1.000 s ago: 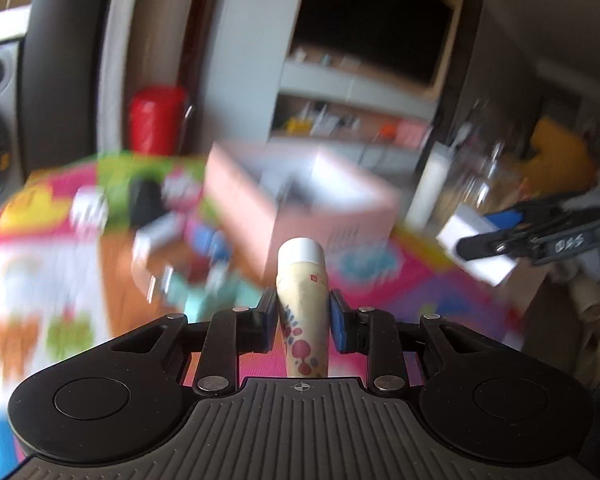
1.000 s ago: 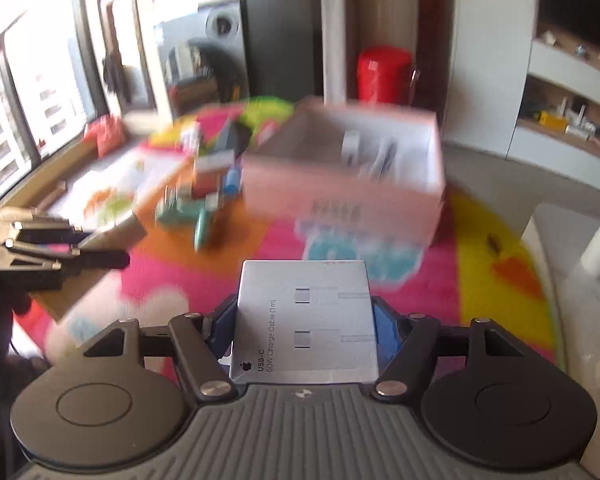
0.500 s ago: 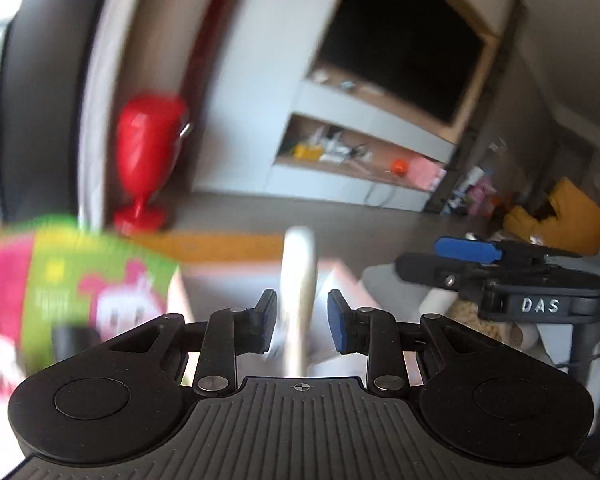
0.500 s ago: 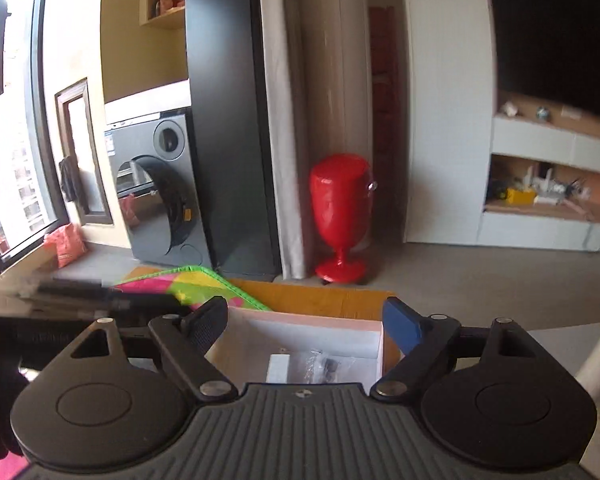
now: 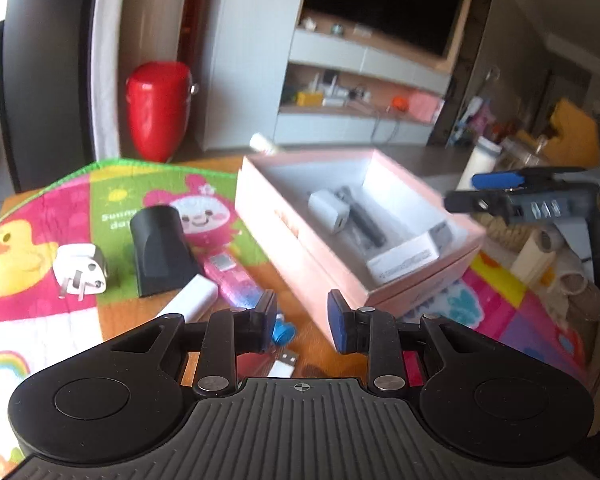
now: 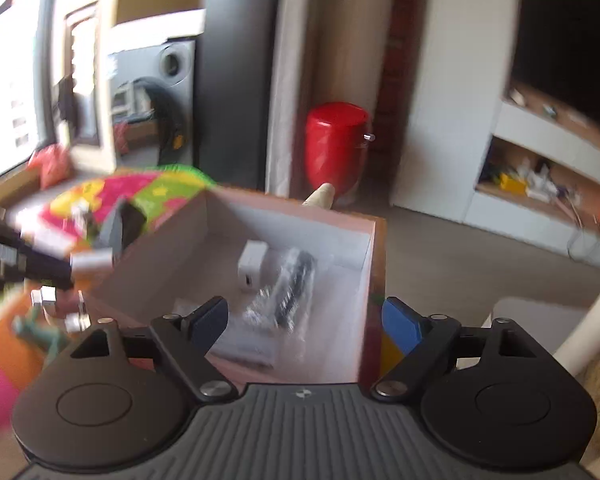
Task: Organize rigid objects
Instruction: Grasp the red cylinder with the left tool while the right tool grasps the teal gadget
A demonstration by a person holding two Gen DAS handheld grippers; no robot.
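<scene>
An open pink box (image 5: 300, 248) sits on a colourful play mat (image 5: 28, 216). Inside lie a white charger cube (image 5: 329, 210), a black item in plastic (image 5: 364, 220) and a white cable box (image 5: 404, 260). A cream dotted tube (image 5: 262, 143) pokes up at the box's far rim, and shows there in the right wrist view too (image 6: 320, 196). My left gripper (image 5: 302, 316) is near the box's front corner, jaws a little apart with nothing between them. My right gripper (image 6: 304, 316) stands wide open and empty over the box's near side (image 6: 172, 248).
Left of the box on the mat lie a white plug adapter (image 5: 80, 272), a black nozzle (image 5: 160, 248), a pink stick (image 5: 232, 276), a white bar (image 5: 194, 300) and a USB plug (image 5: 284, 364). A red bin (image 5: 158, 108) stands behind.
The right gripper opened and let go of the white cable box, which now lies in the pink box. The tube has left the left gripper and sits at the box's far rim.
</scene>
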